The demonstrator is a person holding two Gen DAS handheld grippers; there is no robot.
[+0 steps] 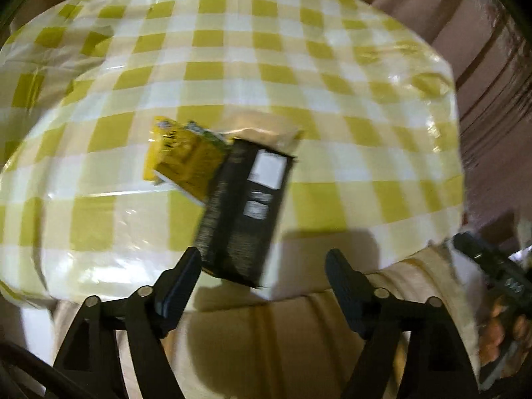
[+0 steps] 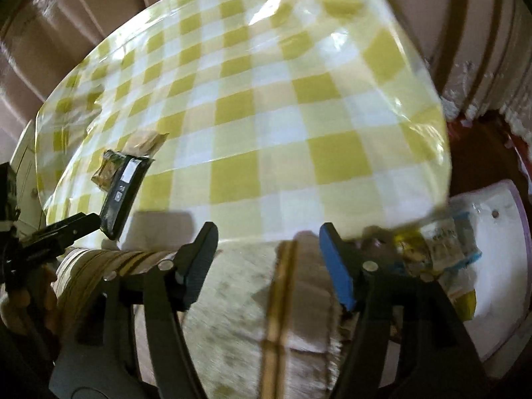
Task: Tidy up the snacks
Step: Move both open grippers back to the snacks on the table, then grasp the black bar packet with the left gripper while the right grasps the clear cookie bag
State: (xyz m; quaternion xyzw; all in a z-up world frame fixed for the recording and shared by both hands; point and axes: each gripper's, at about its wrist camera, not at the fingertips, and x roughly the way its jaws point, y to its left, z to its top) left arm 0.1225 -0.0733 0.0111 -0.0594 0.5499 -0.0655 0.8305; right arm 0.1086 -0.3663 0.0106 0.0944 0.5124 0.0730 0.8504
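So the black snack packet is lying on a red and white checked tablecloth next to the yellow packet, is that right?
Not quite: the tablecloth is yellow and white checked, not red and white. The left wrist view shows it clearly, and the right wrist view agrees. The rest holds: the black snack packet lies on it next to the yellow packet, overlapping its edge.

Black packet (image 1: 244, 212) overlapping yellow packet (image 1: 181, 156) — checked tablecloth (image 1: 332, 66)

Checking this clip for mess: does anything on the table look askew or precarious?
Yes. The black packet lies tilted, propped on the yellow packet, its near end overhanging the table edge. Nothing looks spilled.
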